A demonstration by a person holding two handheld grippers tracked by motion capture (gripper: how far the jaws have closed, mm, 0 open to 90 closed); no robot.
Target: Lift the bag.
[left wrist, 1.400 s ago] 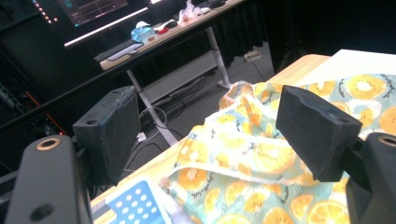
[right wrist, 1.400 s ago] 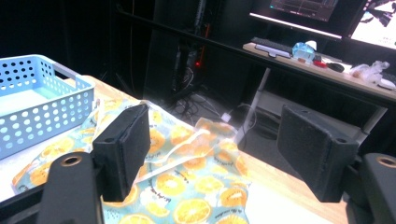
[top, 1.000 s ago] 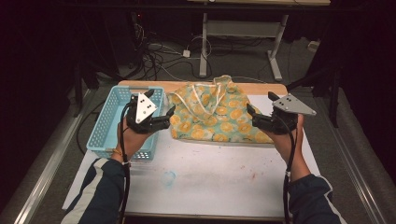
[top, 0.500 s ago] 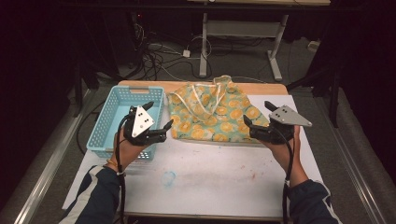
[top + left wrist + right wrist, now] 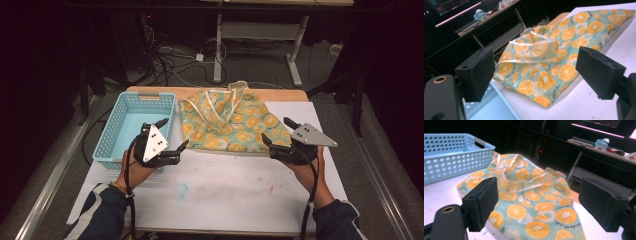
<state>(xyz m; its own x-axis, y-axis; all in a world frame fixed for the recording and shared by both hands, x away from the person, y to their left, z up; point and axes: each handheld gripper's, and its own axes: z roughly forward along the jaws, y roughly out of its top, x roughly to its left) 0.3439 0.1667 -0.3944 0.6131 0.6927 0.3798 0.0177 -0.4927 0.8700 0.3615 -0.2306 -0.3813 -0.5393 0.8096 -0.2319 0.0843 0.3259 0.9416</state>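
Note:
A green cloth bag (image 5: 230, 122) printed with orange slices lies flat at the back middle of the table, its pale drawstrings looped on top. My left gripper (image 5: 175, 133) hovers just off the bag's front left corner, jaws wide open and empty. My right gripper (image 5: 275, 129) hangs open at the bag's front right corner, holding nothing. In the left gripper view the bag (image 5: 564, 42) lies ahead between the open gripper (image 5: 537, 72) pads. The right gripper view shows the bag (image 5: 531, 195) close below the open gripper (image 5: 542, 202).
A light blue perforated basket (image 5: 135, 127) stands empty left of the bag, beside my left hand; it shows again as the basket (image 5: 451, 155). White paper (image 5: 225, 185) covers the table, with a faint blue stain (image 5: 181, 190). Desk legs and cables lie beyond the table.
Both grippers have drawn back toward the person and slightly down, away from the bag's front corners. The bag and basket have not moved.

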